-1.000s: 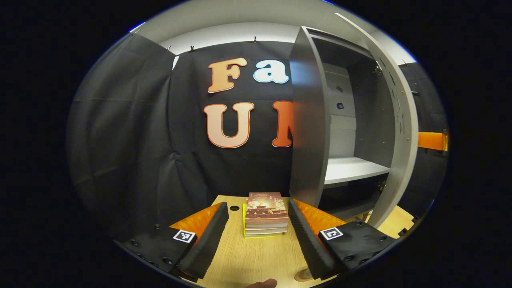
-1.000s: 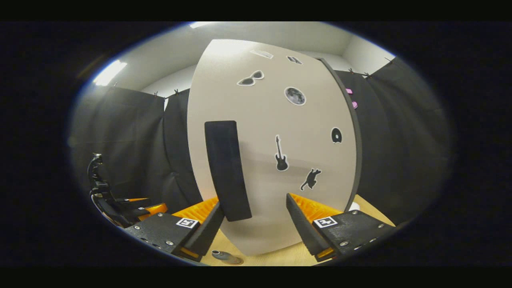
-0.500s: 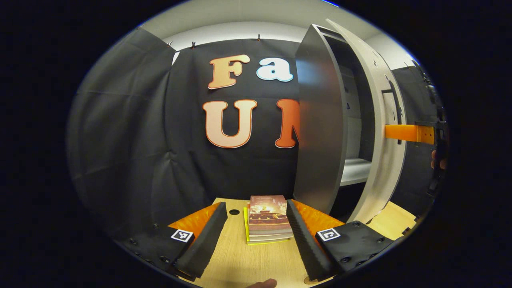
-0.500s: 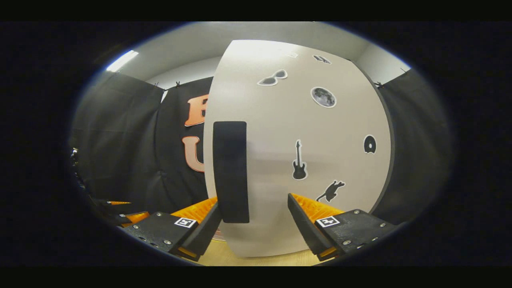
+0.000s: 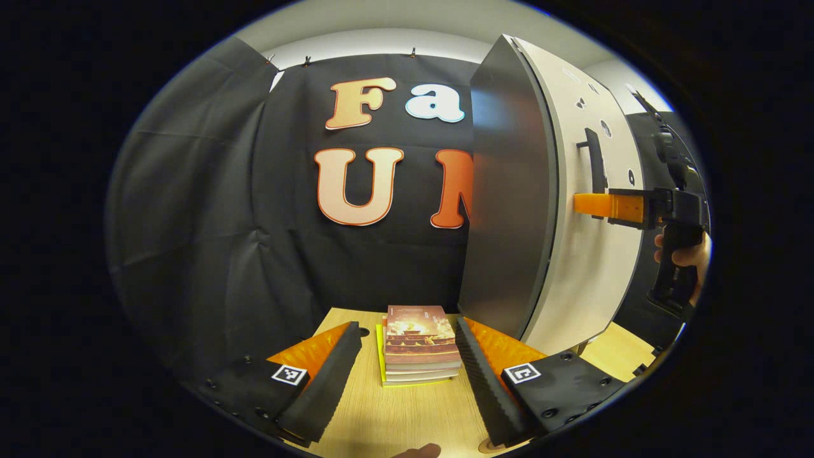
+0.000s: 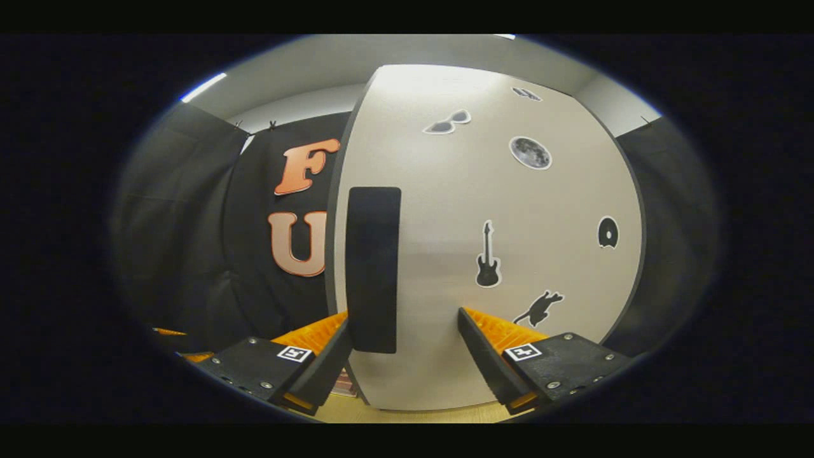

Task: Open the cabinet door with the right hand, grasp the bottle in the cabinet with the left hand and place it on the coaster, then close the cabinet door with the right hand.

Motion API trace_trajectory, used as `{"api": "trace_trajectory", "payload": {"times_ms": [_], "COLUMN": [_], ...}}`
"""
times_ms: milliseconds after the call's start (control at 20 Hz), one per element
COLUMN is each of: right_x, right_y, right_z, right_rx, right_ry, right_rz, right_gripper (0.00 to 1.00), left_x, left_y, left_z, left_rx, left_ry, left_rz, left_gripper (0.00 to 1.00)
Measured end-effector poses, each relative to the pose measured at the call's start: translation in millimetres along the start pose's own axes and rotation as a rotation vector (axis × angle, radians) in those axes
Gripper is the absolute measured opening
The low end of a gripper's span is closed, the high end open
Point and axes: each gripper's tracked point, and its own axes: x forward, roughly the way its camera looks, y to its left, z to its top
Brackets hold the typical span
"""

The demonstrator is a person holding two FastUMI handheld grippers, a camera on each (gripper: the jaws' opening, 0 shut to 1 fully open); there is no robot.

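Right gripper view puts the cabinet door square ahead of my right gripper, apparently shut or very nearly so. Its dark handle stands upright at eleven o'clock, beside the left finger; the jaws are spread and pinch nothing. My worry is that a finger hooked behind the handle drags the door open again as I withdraw. In the left gripper view my left gripper hangs open over the bench, a stack of books at twelve o'clock. I cannot see the bottle.
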Motion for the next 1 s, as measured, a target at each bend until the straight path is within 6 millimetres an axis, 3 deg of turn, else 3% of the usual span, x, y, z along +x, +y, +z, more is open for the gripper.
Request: {"api": "trace_trajectory", "payload": {"times_ms": [300, 500, 600, 750, 1000], "right_x": [1, -7, -29, -75, -161], "right_y": [-1, 9, 14, 5, -28], "right_z": [0, -4, 2, 5, -2], "right_rx": [-0.005, 0.052, 0.047, 0.024, 0.025], "right_ry": [0.009, 0.055, 0.037, 0.033, 0.035], "right_rz": [0.004, 0.071, 0.105, 0.126, 0.126], "right_gripper": [0.95, 0.95, 0.95, 0.95, 0.95], "left_x": [-9, -29, -45, -75, -135], "left_y": [3, -10, -22, -52, -96], "left_z": [0, 9, 20, 32, 50], "left_rx": [0.004, 0.001, 0.016, 0.009, 0.005], "left_ry": [0.015, 0.012, -0.012, -0.021, -0.036], "left_rz": [0.020, 0.028, 0.030, 0.020, 0.049], "left_gripper": [0.97, 0.97, 0.97, 0.97, 0.97]}}
